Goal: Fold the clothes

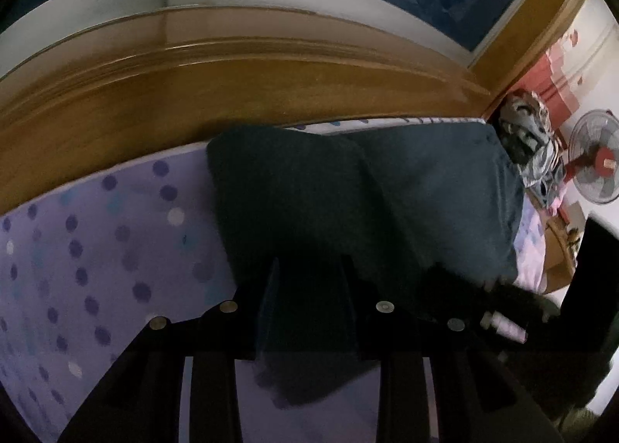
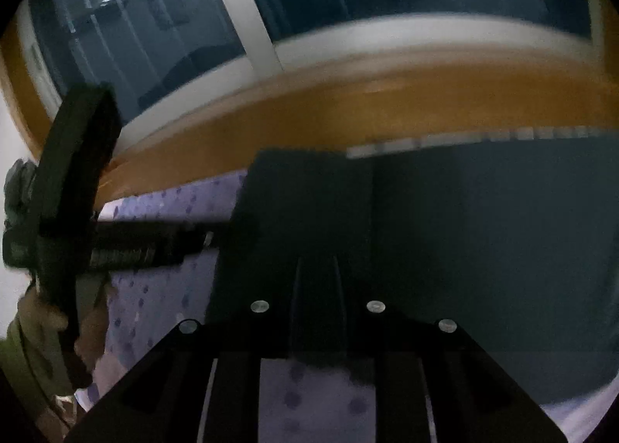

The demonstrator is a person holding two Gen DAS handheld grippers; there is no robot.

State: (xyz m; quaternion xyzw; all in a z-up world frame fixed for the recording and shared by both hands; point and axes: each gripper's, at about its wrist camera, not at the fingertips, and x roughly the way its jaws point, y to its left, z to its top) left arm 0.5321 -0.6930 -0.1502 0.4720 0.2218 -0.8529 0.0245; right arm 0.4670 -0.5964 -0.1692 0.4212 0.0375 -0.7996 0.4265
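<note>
The dark jeans [image 1: 437, 191] lie on the bed's dotted purple sheet [image 1: 96, 242]. The left gripper [image 1: 307, 288] and right gripper [image 2: 315, 280] each pinch a fold of them between closed fingers.

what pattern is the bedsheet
Lilac with purple and blue polka dots; the bedsheet shows best in the left wrist view.

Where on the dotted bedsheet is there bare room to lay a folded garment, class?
Free: the purple dotted sheet left of the dark garment, bordered by the wooden bed frame. Crowded: the right end, where the patterned clothes pile sits. Both grippers grip the garment's near edge.
</note>
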